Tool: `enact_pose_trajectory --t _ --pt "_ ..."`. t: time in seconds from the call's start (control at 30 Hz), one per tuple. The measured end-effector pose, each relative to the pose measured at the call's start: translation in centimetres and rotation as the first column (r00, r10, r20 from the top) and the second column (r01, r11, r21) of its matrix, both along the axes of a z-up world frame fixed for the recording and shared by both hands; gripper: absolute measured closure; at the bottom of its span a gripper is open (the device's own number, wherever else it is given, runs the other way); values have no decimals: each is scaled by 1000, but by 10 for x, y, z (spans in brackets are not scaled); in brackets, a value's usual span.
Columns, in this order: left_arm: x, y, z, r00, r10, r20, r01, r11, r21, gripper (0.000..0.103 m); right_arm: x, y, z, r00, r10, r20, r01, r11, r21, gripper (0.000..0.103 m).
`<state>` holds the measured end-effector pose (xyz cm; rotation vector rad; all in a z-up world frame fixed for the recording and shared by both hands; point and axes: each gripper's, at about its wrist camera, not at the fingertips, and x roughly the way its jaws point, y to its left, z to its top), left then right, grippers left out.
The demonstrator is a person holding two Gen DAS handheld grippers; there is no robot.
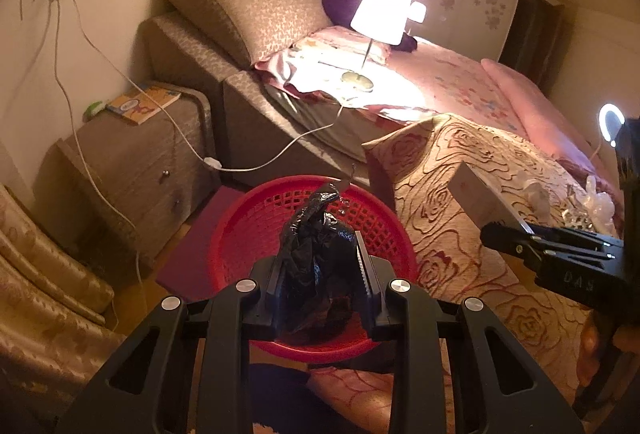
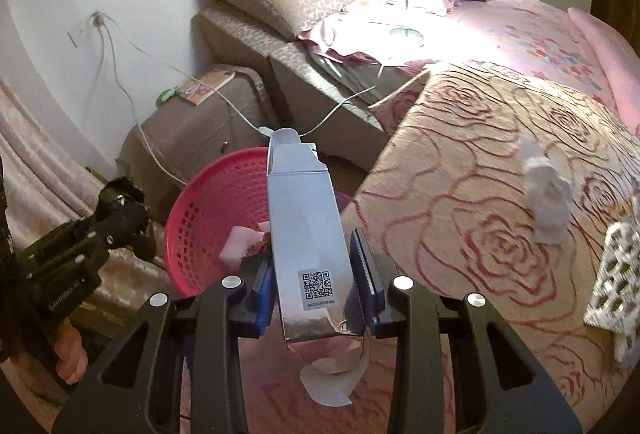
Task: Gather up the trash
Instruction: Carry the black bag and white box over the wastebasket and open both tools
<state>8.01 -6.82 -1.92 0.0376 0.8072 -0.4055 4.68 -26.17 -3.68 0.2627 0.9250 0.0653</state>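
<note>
A red plastic basket (image 1: 248, 209) stands on the floor beside the bed. In the left wrist view my left gripper (image 1: 318, 274) is shut on a crumpled black plastic bag (image 1: 312, 230), held over the basket. My right gripper (image 2: 312, 262) is shut on a silver carton (image 2: 300, 201) with a QR label, its far end over the basket's (image 2: 200, 209) rim. A pale pink scrap (image 2: 240, 242) lies inside the basket. The left wrist view shows the right gripper (image 1: 504, 230) and its carton (image 1: 480, 197) over the blanket at the right. The left gripper (image 2: 124, 209) appears at the left of the right wrist view.
A rose-patterned blanket (image 2: 480, 161) covers the bed's near end, with a crumpled white tissue (image 2: 546, 201) and a patterned packet (image 2: 616, 274) on it. A lit lamp (image 1: 380, 13) stands on the bed. A nightstand (image 1: 140, 161) with a book and trailing white cables (image 1: 208, 161) sits left of the basket.
</note>
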Motion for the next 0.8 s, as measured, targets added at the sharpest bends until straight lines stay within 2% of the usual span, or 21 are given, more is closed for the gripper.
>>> enact_pose_trajectory --t 0.53,0.8 --pt "33 8 -25 998 1 -65 1 1000 30 76 57 33 -20 996 50 -69 -48 999 24 69" --pt "44 13 -36 995 18 -96 -15 999 30 76 69 44 -36 993 55 -103 -51 998 35 69"
